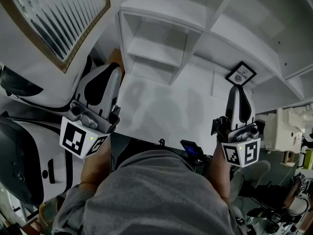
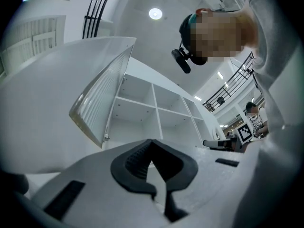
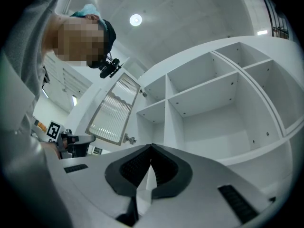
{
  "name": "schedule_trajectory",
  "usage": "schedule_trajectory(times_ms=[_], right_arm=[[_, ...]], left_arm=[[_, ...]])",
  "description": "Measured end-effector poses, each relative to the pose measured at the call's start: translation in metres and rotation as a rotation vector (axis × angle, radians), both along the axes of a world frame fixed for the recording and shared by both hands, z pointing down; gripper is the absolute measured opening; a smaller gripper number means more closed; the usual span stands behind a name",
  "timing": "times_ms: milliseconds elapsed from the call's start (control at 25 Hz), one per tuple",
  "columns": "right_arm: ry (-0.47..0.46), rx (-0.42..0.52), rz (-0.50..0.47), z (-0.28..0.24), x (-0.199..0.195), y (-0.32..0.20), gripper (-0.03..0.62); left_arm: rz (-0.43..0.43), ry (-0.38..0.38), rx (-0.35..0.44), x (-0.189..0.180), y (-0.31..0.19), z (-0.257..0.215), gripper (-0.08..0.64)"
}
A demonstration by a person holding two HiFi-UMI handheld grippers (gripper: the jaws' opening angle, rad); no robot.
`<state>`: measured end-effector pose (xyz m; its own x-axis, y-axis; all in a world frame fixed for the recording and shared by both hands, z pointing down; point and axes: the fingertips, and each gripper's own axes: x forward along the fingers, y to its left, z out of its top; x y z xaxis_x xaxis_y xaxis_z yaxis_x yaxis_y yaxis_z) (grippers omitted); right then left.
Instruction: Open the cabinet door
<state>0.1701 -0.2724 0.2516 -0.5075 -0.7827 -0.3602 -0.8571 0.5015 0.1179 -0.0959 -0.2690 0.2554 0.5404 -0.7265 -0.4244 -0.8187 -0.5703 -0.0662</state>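
- Grey top point(image 1: 146, 195): the person's garment fills the bottom centre of the head view. A forearm runs up from it to each tool.
- Left hand-held gripper point(image 2: 152, 142): the jaws are fully together, with the black ribbed pads meeting at the tips and nothing between them. Its marker cube point(image 1: 80, 138) sits at the rear end, nearest the person.
- Right hand-held gripper point(image 3: 151, 147): the jaws are likewise closed tip to tip, with nothing gripped.
- The two tools are held well apart from each other. Both are tilted upward toward the cabinet and touch neither the cabinet nor its door.
- Framed sign point(image 1: 240, 74): a small black-framed square stands just past the right tool's tip in the head view, against a white surface. Contact between tip and sign cannot be determined.
- Cabinet point(image 3: 166, 113): a white unit divided by shelves and uprights into open-fronted compartments. It faces both tools.
- Cabinet door point(image 1: 54, 18): it is located at the cabinet's left edge and stands wide open, angled well away from the compartment front. It consists of a ribbed translucent panel in a light frame. A metal hinge point(image 3: 128, 139) shows on the edge next to the cabinet. The door is well apart from both tools.
- Ceiling light point(image 3: 136, 19): a round lit fixture, above and beyond the cabinet.
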Motion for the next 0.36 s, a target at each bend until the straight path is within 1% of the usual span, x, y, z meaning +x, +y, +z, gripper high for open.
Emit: schedule_trajectory(times_ms=[360], right_arm=[[0.007, 0.004, 0.003, -0.0018, 0.0019, -0.0029, 0.026]], left_arm=[[0.008, -0.005, 0.002, 0.0045, -0.0045, -0.0016, 0.005]])
